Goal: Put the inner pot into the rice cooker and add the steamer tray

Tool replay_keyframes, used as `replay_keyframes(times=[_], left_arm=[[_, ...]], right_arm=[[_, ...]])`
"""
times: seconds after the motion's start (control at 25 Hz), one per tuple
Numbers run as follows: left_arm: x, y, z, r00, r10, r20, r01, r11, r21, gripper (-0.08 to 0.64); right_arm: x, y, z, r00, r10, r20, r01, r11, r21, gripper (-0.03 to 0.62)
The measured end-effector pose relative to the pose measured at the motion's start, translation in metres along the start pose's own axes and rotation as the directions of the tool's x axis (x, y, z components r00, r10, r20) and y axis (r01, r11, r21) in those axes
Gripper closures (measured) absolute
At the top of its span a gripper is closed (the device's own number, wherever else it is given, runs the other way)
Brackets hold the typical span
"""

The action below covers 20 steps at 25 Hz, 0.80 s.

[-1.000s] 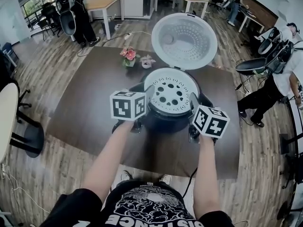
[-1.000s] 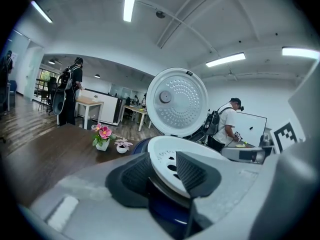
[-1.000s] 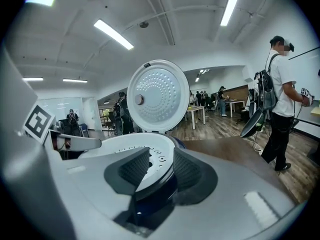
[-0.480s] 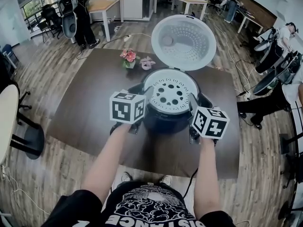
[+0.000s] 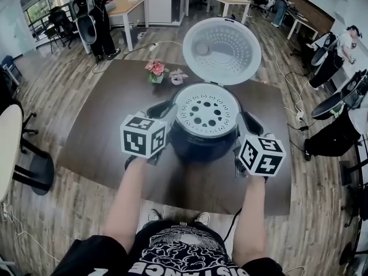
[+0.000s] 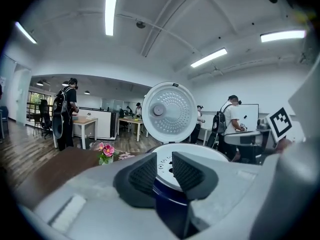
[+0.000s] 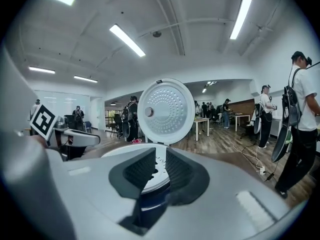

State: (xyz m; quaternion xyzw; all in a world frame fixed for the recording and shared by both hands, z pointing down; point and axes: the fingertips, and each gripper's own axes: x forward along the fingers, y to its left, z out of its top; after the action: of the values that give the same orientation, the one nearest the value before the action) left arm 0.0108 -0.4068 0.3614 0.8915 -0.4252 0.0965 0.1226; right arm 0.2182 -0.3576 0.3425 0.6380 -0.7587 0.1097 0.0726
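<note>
1. My left gripper (image 6: 167, 168) has just been closing its jaws; a narrow gap remains, with nothing gripped.
2. My right gripper (image 7: 161, 166) is the same: narrow and empty.
3. The steamer tray (image 5: 207, 109) sits in the rice cooker (image 5: 201, 145) mouth, between both grippers, just past their tips.
4. The lid (image 5: 221, 50) stands open behind the cooker.

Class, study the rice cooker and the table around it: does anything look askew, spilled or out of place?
Nothing stands out. The steamer tray sits level in the rice cooker, the lid stands open behind it, and the flowers stand upright on the table. No spill shows.
</note>
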Motion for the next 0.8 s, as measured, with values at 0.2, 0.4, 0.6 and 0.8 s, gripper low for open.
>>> replay_keyframes(times=[0.2,0.4,0.6,0.8], left_arm=[[-0.015,0.018,0.013,0.999,0.021,0.024,-0.022,1.0,0.02,0.517],[-0.022,0.023,0.024,0.999,0.013,0.042,-0.014,0.999,0.032,0.555],[-0.019,0.017,0.018,0.999,-0.001,0.044,-0.001,0.999,0.042,0.557],[-0.024,0.019,0.015,0.999,-0.013,0.042,0.011,0.999,0.052,0.557]], right_arm=[[-0.006,0.003,0.015,0.999,0.004,0.037,-0.003,1.0,-0.019,0.579],[-0.007,0.01,0.025,0.998,0.036,0.06,-0.033,0.998,-0.057,0.592],[-0.007,0.014,0.019,0.995,0.08,0.064,-0.074,0.993,-0.097,0.594],[-0.011,0.022,0.019,0.993,0.079,0.083,-0.069,0.991,-0.115,0.594]])
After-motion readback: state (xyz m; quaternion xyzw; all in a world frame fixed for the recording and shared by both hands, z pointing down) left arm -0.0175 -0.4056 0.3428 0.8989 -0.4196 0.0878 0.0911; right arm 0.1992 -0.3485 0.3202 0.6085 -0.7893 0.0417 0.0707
